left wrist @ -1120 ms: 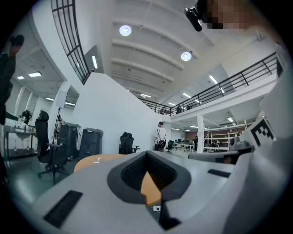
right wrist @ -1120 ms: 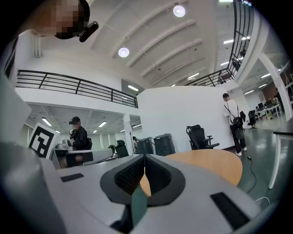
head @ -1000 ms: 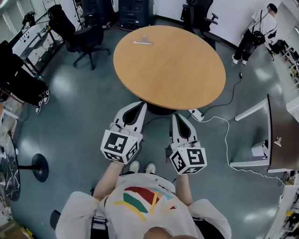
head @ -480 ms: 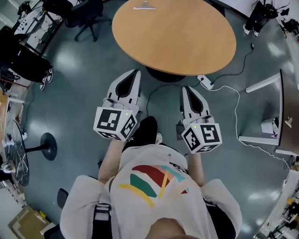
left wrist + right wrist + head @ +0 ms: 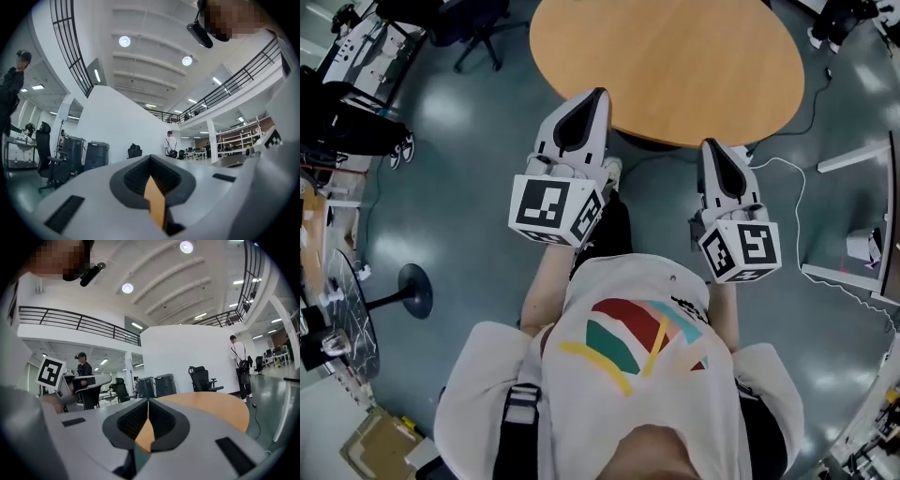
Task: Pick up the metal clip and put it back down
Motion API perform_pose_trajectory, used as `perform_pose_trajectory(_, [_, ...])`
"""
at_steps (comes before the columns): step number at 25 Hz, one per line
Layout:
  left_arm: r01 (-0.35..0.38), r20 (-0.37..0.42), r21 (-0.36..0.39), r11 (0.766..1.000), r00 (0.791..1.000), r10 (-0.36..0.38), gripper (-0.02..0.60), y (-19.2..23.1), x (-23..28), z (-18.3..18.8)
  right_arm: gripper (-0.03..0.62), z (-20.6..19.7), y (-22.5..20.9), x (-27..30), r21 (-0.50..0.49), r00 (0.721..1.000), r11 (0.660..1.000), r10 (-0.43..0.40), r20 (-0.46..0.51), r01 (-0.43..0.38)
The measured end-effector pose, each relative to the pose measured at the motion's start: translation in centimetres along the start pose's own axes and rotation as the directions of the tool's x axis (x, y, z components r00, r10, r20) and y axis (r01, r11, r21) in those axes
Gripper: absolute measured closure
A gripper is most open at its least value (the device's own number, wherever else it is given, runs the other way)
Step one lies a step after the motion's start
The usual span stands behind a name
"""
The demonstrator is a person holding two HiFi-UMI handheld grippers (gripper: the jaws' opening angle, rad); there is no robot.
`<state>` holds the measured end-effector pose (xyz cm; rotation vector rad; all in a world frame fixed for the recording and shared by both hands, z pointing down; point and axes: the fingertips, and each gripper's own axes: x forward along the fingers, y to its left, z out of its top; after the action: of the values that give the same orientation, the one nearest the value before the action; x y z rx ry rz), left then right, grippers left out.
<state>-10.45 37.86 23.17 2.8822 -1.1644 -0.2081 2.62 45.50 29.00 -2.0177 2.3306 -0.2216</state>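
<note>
Nowhere in any view is the metal clip shown, so its place cannot be told. Both pairs of jaws are seen clenched, with nothing gripped between them. The left hand-held gripper is held at twelve o'clock of the head view, its tip seen against the near rim of the round tabletop. The right hand-held gripper is held at two o'clock, at that same rim. An office chair is parked at eleven o'clock on the grey floor.
</note>
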Motion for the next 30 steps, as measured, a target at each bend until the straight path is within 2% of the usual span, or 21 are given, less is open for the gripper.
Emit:
perform_pose_trajectory(5, [-0.025, -0.025, -0.008, 1.0, 0.999, 0.024, 0.538, 7.2, 7.7, -3.3, 0.579, -1.9, -1.7, 12.3, 0.045, 0.997, 0.996, 0.076, -0.034, -0.074])
perform_pose_trajectory(9, [-0.007, -0.015, -0.007, 1.0, 1.0, 0.006, 0.538, 15.5, 18.3, -2.3, 0.579, 1.0, -3.6, 25.8, 0.034, 0.995, 0.995, 0.095, -0.025, -0.094])
perform_pose_trajectory(13, [0.026, -0.011, -0.002, 1.0, 1.0, -0.026, 0.538, 24.1, 32.0, -0.9, 0.579, 4.8, -8.3, 40.9, 0.036, 0.997, 0.997, 0.069, -0.034, -0.068])
perform_pose_trajectory(17, [0.054, -0.033, -0.02, 0.998, 0.998, -0.054, 0.538, 30.0, 41.4, -1.4, 0.577, 6.7, -11.9, 51.6, 0.063, 0.995, 0.997, 0.056, -0.084, -0.05])
perform_pose_trajectory(23, [0.041, -0.116, -0.061, 0.997, 0.992, -0.048, 0.538, 36.5, 48.9, -7.4, 0.577, 4.4, -14.1, 61.2, 0.094, 0.981, 0.992, 0.105, -0.163, -0.09])
perform_pose_trajectory(30, [0.006, -0.173, -0.107, 0.994, 0.985, -0.024, 0.538, 37.3, 52.5, -12.1, 0.577, 1.1, -16.5, 64.9, 0.106, 0.965, 0.988, 0.136, -0.225, -0.115])
